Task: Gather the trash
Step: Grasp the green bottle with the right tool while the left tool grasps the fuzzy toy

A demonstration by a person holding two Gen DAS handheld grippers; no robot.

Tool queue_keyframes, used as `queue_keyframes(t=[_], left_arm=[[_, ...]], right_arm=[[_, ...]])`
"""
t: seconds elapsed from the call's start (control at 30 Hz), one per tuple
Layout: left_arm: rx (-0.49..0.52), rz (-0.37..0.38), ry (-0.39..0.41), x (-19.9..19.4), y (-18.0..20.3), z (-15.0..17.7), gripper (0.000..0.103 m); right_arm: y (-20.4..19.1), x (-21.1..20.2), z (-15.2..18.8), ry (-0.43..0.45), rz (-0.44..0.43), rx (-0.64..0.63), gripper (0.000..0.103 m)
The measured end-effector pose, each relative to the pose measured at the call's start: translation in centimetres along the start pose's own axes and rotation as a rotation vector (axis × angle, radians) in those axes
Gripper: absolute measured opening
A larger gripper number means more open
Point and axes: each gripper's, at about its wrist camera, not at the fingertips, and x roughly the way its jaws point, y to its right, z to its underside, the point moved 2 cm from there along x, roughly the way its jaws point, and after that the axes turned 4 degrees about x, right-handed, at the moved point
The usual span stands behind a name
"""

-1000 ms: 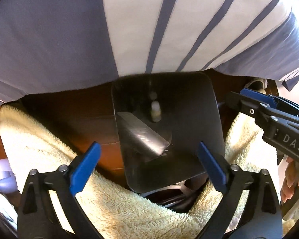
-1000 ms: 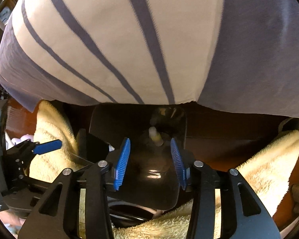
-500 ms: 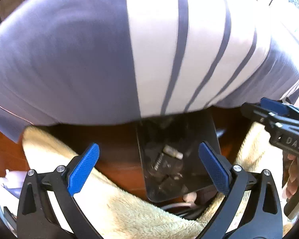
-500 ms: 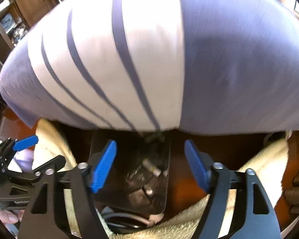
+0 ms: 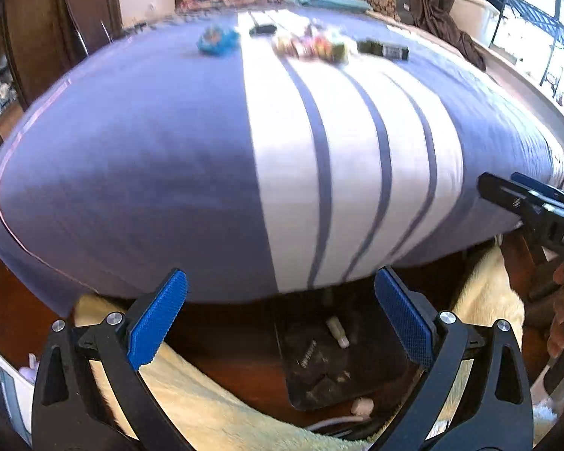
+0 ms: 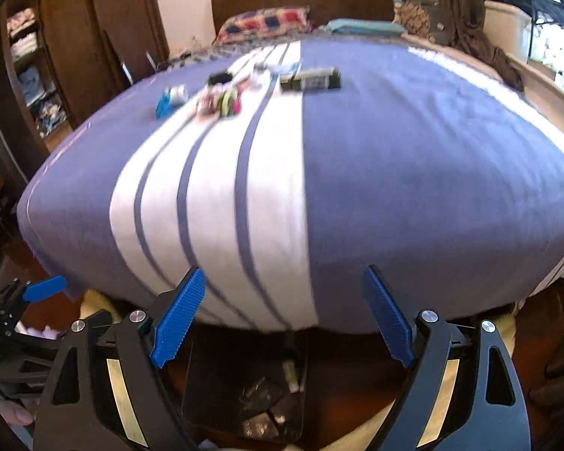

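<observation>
Right hand-held gripper [image 6: 284,315]: jaws being opened wide, nothing between them.
Dark rectangular plastic bin [image 6: 244,406]: being left below; small white tube [image 6: 291,376] now inside.
Left hand-held gripper [image 5: 280,319]: being held wide, empty.

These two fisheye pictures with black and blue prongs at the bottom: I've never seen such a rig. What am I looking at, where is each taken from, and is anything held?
No robot here: a person holds a two-finger gripper in each hand, and each carries a camera looking along its fingers. One picture is from the left gripper, the other from the right gripper. The blue strips are the finger pads. Both stand open with nothing between them; the right one's jaws have just been opening. Ahead is a bed with a striped blue and white cover. Far up it lie small pieces of trash: a blue wrapper, colourful wrappers and a dark box, all blurred. Below, on the floor, is a dark bin with scraps inside.
</observation>
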Motion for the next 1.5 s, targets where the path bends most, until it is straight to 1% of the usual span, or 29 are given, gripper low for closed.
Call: queue_keyframes(t=[0.2,0.33,0.4,0.5,0.57,0.7,0.73,0.8,1.0,1.03,1.1,1.17,1.23,1.3,1.33,1.4,1.43,1.47,1.5], left_arm=[[-0.011,-0.026,0.078,-0.7,-1.2,-4.2,0.095],[-0.021,-0.024,0.108,0.1,-1.6,-7.2,0.095],[-0.025,-0.014,0.111,1.0,-1.6,-8.9,0.095],[-0.018,0.016,0.109,2.4,-1.0,-10.4,0.095],[-0.009,0.027,0.097,3.7,-0.4,-11.5,0.095],[0.001,0.04,0.081,5.8,0.2,-12.8,0.095],[0.005,0.046,0.078,6.4,0.4,-13.2,0.095],[0.011,0.059,0.076,7.0,0.7,-13.7,0.095],[-0.002,0.109,0.071,8.6,1.2,-15.4,0.095],[-0.003,0.114,0.071,8.9,1.3,-15.7,0.095],[-0.002,0.117,0.068,9.4,1.6,-16.2,0.094],[0.005,0.124,0.07,9.8,1.9,-16.6,0.094],[0.012,0.132,0.077,10.1,2.3,-17.3,0.092],[0.03,0.137,0.081,10.4,2.9,-18.1,0.081],[0.038,0.144,0.081,10.6,3.2,-18.6,0.079],[0.049,0.15,0.072,11.2,3.7,-19.4,0.069],[0.051,0.154,0.066,11.5,3.9,-19.7,0.066],[0.052,0.157,0.062,11.7,4.1,-19.9,0.061],[0.055,0.158,0.057,12.0,4.3,-20.2,0.06]], right_arm=[[1.3,0.1,-4.2,0.078,0.042,0.012,0.086],[2.0,2.4,-6.8,0.084,0.056,0.026,0.086],[2.3,4.0,-8.2,0.076,0.064,0.036,0.086],[2.8,6.7,-10.4,0.055,0.083,0.049,0.086],[2.6,9.0,-12.1,0.029,0.094,0.035,0.086],[1.9,13.2,-14.5,-0.021,0.106,0.014,0.086],[1.7,13.8,-14.8,-0.028,0.105,0.015,0.087],[1.3,15.3,-15.9,-0.039,0.107,0.018,0.095],[-0.1,18.2,-18.0,-0.081,0.145,-0.017,0.095],[-0.2,18.6,-18.2,-0.091,0.155,-0.026,0.095],[-0.1,18.8,-18.5,-0.095,0.156,-0.038,0.085],[0.3,18.7,-18.8,-0.087,0.149,-0.035,0.085],[0.9,18.6,-19.0,-0.08,0.135,-0.023,0.085],[1.8,18.0,-19.0,-0.068,0.127,-0.005,0.085],[2.2,17.8,-18.9,-0.062,0.13,0.004,0.085],[3.1,17.2,-18.7,-0.055,0.131,0.022,0.085],[3.3,17.0,-18.7,-0.053,0.132,0.026,0.085],[3.9,16.7,-18.4,-0.048,0.132,0.034,0.085],[4.2,16.4,-18.2,-0.047,0.131,0.039,0.085]])
